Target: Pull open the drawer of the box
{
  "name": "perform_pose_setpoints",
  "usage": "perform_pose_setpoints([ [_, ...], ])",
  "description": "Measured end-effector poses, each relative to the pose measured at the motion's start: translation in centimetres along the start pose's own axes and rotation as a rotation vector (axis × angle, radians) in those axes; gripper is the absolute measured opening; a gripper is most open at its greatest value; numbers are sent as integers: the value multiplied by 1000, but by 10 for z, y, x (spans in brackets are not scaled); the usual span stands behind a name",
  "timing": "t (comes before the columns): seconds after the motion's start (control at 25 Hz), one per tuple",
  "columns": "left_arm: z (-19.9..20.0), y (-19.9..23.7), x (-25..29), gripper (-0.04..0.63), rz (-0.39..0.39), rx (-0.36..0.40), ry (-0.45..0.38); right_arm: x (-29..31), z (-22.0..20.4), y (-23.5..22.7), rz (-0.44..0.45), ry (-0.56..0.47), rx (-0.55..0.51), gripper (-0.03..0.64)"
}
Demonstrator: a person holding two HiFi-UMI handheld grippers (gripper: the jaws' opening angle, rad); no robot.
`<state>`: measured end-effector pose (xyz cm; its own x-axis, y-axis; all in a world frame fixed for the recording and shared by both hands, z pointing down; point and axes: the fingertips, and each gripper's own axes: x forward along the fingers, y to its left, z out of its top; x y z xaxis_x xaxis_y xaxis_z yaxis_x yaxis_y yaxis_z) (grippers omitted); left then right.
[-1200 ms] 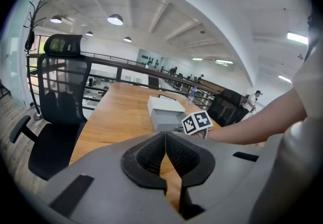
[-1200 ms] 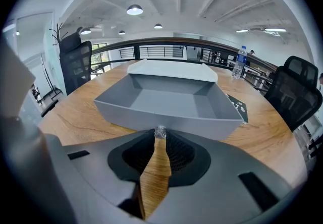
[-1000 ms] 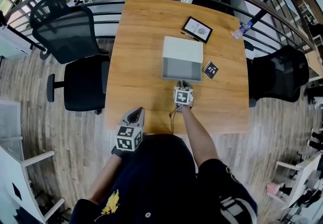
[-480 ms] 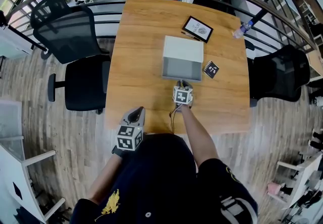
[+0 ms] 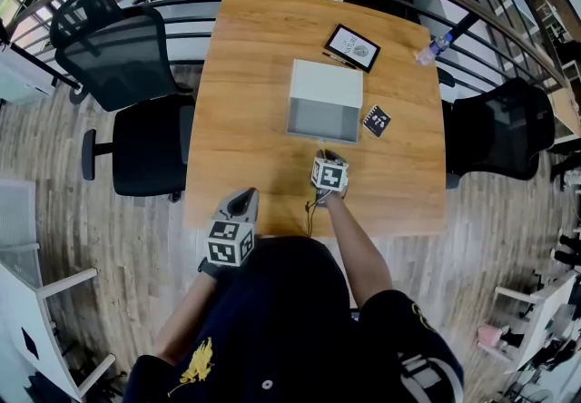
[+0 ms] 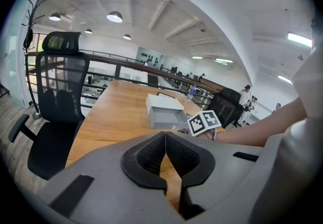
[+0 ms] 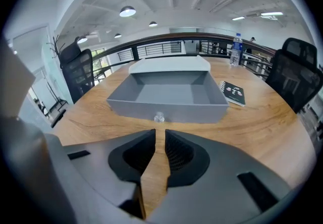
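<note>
A white box (image 5: 328,82) stands mid-table with its grey drawer (image 5: 322,122) pulled out toward me, and the drawer is empty inside. In the right gripper view the drawer (image 7: 166,94) has a small clear knob (image 7: 159,116) on its front. My right gripper (image 5: 329,157) hovers just short of that front. Its jaws (image 7: 160,137) are open by a narrow gap with only bare wood between them and the knob a little ahead. My left gripper (image 5: 241,202) stays at the table's near edge with its tips (image 6: 165,136) shut on nothing.
On the wooden table (image 5: 245,120) a black notebook (image 5: 377,121) lies right of the drawer, a framed tablet (image 5: 353,48) lies behind the box, and a water bottle (image 5: 427,54) lies at the far right corner. Black chairs (image 5: 118,56) (image 5: 504,133) flank the table, with a railing beyond.
My right gripper stands slightly farther back from the drawer front than before. The left gripper has not moved.
</note>
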<state>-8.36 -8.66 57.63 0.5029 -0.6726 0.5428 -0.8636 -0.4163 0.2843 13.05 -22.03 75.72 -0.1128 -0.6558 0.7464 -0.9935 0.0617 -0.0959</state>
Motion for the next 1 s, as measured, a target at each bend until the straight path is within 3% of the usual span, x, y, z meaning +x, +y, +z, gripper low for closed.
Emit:
perform_pose_setpoints([
  [0.08,0,-1,2,18,1,8,-2,-29,5,-2,9,-70,38,2],
  [0.24,-2,-3,4,18,-12,10,8,-93,16,9,80,-169,-17,-2],
  [0.56,9,-19,12,18,-57,52,-4,-200,71,9,98,-382,-22,-3],
  [1.0,50,-35,10,18,-93,114,-63,-245,80,22,125,-448,-39,-3],
])
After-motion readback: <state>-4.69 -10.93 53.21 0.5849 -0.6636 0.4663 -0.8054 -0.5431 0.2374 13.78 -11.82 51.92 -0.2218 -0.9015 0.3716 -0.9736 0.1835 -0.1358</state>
